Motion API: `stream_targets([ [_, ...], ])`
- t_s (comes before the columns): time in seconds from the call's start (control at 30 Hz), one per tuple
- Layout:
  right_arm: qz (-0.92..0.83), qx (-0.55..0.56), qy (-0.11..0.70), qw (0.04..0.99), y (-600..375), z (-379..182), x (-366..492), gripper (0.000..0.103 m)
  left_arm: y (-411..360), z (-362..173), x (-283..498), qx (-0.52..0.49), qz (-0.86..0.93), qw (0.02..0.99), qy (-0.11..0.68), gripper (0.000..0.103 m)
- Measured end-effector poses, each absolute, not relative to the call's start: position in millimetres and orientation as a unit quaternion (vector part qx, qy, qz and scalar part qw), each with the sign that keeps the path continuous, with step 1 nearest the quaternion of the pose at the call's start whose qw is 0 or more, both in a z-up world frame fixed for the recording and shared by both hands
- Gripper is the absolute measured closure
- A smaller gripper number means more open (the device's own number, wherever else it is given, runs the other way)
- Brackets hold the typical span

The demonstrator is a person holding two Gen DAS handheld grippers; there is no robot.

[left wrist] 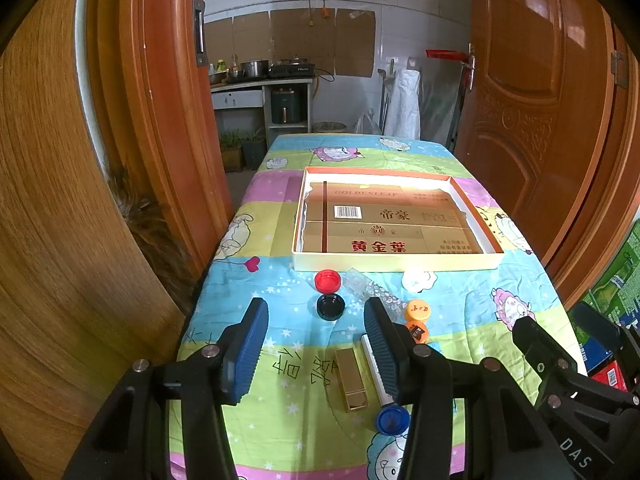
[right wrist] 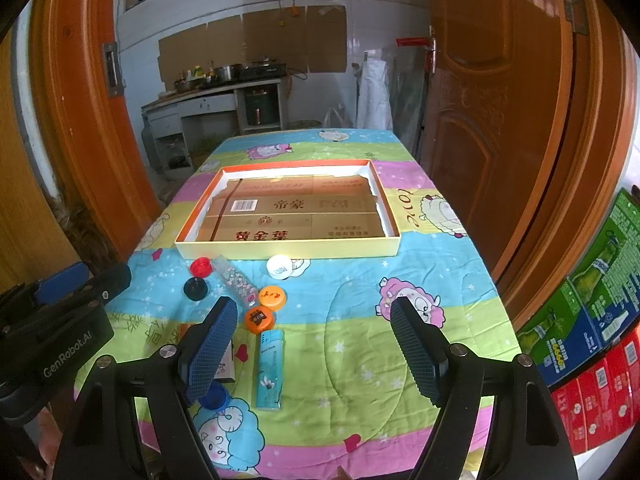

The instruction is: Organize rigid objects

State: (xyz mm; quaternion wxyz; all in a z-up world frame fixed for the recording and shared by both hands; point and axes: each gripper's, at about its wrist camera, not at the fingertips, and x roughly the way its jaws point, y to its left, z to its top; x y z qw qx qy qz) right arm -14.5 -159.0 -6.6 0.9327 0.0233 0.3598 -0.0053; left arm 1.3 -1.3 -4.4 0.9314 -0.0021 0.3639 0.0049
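A shallow cardboard tray point(left wrist: 394, 262) point(right wrist: 288, 249) lies in the middle of the table. In front of it lie a red cap point(left wrist: 327, 281), a black cap point(left wrist: 330, 307), a clear glitter tube point(right wrist: 236, 282), a white cap point(right wrist: 279, 266), two orange caps point(right wrist: 272, 297) point(right wrist: 259, 319), a gold lighter point(left wrist: 351, 378), a teal lighter point(right wrist: 270, 368) and a blue cap point(left wrist: 393, 419). My left gripper point(left wrist: 316, 346) is open above the gold lighter. My right gripper point(right wrist: 312, 350) is open and empty, right of the teal lighter.
The table wears a bright cartoon-print cloth point(right wrist: 360, 280). Orange wooden doors point(left wrist: 540, 100) stand on both sides. Green and red cartons point(right wrist: 592, 320) are stacked to the right of the table. A kitchen counter point(left wrist: 260, 84) stands at the back.
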Motion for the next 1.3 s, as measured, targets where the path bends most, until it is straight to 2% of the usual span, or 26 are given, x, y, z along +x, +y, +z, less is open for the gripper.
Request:
stream_targets([
  [1.3, 0.009, 0.024, 0.372, 0.928, -157.1, -13.5, -12.9, 0.023, 1.8, -9.8, 4.1, -0.004, 0.01, 0.929, 0.371, 0.053],
])
